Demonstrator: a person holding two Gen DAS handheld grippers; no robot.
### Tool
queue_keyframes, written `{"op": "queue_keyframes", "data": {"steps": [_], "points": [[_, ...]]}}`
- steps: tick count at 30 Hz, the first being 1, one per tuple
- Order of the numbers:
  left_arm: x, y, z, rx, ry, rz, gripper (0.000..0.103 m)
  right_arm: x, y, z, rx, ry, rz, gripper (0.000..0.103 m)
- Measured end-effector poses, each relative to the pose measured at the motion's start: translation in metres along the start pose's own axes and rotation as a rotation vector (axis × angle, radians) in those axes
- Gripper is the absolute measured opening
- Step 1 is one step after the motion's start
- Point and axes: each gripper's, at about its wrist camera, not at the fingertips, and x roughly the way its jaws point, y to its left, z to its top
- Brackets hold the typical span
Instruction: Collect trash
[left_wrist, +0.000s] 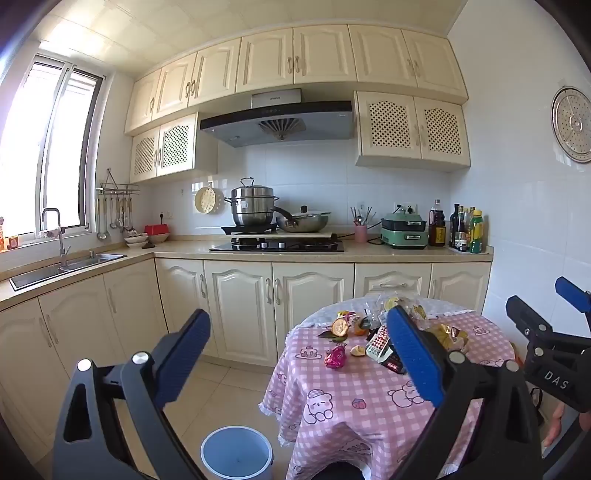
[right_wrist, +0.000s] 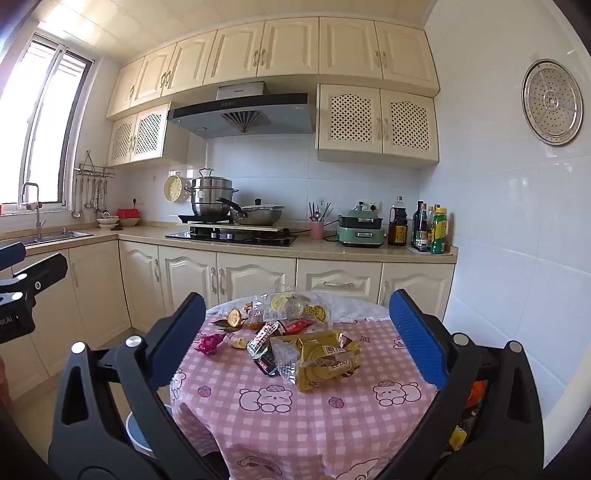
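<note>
A round table with a pink checked cloth carries a heap of trash: a gold wrapper, clear plastic bags, a magenta foil wrapper, orange peel and dark sachets. The same heap shows in the left wrist view. My left gripper is open and empty, held above the floor left of the table. My right gripper is open and empty, in front of the heap. A light blue bin stands on the floor by the table.
Cream kitchen cabinets run along the back and left. The counter holds a hob with pots, a green cooker and bottles. A sink is at the left. A white tiled wall is close on the right.
</note>
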Motion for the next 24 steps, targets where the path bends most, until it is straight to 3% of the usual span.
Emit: {"op": "queue_keyframes", "data": {"steps": [24], "points": [[0.003,-0.001,-0.006,0.008,0.013,-0.001,0.094,0.007,0.001,-0.003,-0.004,0.016,-0.003,0.098]]}}
